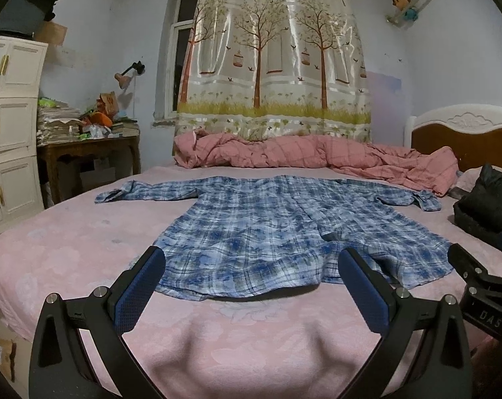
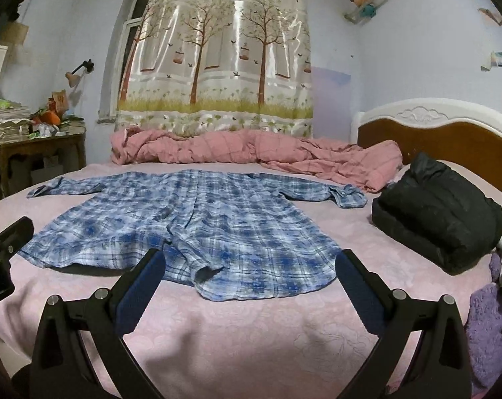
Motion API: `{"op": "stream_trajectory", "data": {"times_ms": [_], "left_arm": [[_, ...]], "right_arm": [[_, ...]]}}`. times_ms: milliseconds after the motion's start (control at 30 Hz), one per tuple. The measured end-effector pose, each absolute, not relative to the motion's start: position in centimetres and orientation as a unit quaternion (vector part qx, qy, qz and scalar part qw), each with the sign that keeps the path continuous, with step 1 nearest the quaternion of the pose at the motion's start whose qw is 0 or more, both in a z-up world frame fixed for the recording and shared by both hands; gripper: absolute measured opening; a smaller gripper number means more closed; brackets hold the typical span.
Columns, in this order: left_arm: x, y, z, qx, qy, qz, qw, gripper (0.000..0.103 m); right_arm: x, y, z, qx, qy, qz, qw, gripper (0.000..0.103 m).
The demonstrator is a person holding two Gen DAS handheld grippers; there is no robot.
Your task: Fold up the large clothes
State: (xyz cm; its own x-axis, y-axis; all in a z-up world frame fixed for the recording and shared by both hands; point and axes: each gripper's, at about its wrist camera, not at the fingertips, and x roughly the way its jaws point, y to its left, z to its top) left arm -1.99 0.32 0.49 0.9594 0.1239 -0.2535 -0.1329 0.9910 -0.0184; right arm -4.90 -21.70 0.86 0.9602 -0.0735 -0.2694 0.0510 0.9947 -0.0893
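Plaid shirt [image 1: 267, 229] spread flat on the bed [image 1: 84, 232], sleeves out, apparently front-up. Left tongs [image 1: 251, 286] and right tongs [image 2: 251, 282] wide apart, empty, above the hem.

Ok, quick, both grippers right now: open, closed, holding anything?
Left gripper: open, holding nothing, above the plaid shirt hem.
Right gripper: open, holding nothing, also near the hem.
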Motion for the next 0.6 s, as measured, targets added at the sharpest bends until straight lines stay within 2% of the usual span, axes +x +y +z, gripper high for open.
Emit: {"op": "stream_trajectory", "data": {"times_ms": [600], "left_arm": [[-4.4,0.9,1.1,-0.025,0.065,0.029,0.997,0.103]], "right_arm": [[-6.2,-22.6,1.4,-0.024,0.109,-0.034,0.993,0.103]]}}
